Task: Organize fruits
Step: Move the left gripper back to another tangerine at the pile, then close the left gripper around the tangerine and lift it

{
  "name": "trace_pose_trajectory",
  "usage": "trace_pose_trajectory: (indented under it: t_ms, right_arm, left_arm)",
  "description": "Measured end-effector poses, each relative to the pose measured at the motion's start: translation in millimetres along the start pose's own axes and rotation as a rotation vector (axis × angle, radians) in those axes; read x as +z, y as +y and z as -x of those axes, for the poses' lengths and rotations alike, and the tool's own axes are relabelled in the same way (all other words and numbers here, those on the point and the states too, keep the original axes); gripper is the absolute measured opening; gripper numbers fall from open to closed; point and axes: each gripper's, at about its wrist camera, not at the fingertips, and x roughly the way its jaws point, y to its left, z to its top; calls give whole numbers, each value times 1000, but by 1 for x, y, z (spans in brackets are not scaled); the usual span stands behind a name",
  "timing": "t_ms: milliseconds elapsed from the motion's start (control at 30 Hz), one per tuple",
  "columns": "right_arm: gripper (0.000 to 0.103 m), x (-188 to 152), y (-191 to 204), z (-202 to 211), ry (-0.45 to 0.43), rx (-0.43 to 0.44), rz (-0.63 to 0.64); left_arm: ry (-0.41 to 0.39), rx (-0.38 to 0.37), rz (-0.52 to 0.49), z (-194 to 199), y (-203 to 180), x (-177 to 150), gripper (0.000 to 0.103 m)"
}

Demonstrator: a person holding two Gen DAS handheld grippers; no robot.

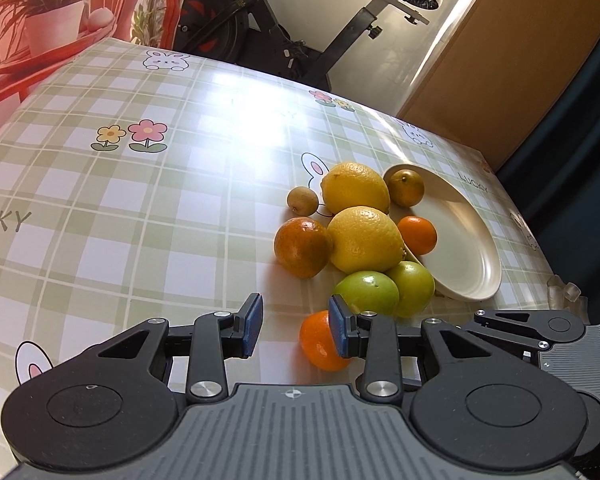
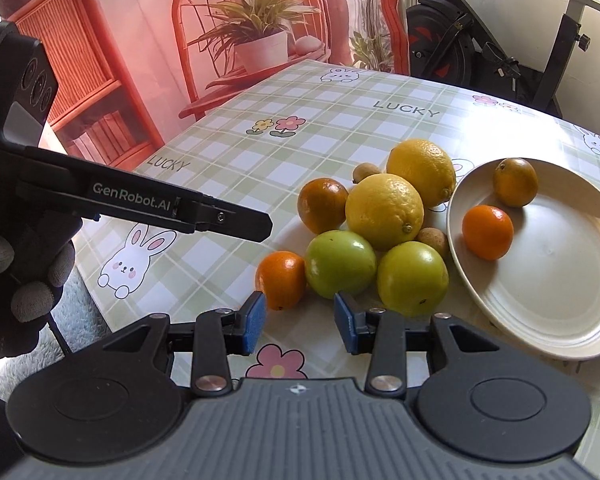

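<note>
Resting on table: a cluster of fruit on the checked tablecloth, just left of the plate.
Plate: holds a small orange and a brownish orange, apart from each other.
Cluster: two lemons, two green fruits, a dark orange, a mandarin, small brown fruits tucked between.
Left gripper: jaws spread, holding nothing, low over the cloth, the mandarin just ahead between the pads.
Right gripper: jaws spread, holding nothing, just short of the mandarin and green fruits.
Background: an exercise bike.
</note>
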Motion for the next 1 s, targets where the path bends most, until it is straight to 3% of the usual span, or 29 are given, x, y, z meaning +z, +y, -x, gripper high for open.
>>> trace_pose_trajectory:
  t_ms: [200, 567, 1000]
  right_arm:
    - [41, -1, 7, -21, 56, 7, 3]
    - [39, 4, 6, -32, 67, 2, -18]
    - [35, 3, 3, -37, 62, 16, -40]
  left_arm:
    - [16, -35, -24, -4, 2, -5, 38]
    - [67, -93, -35, -27, -7, -5, 38]
    - [84, -96, -71, -23, -17, -18, 38]
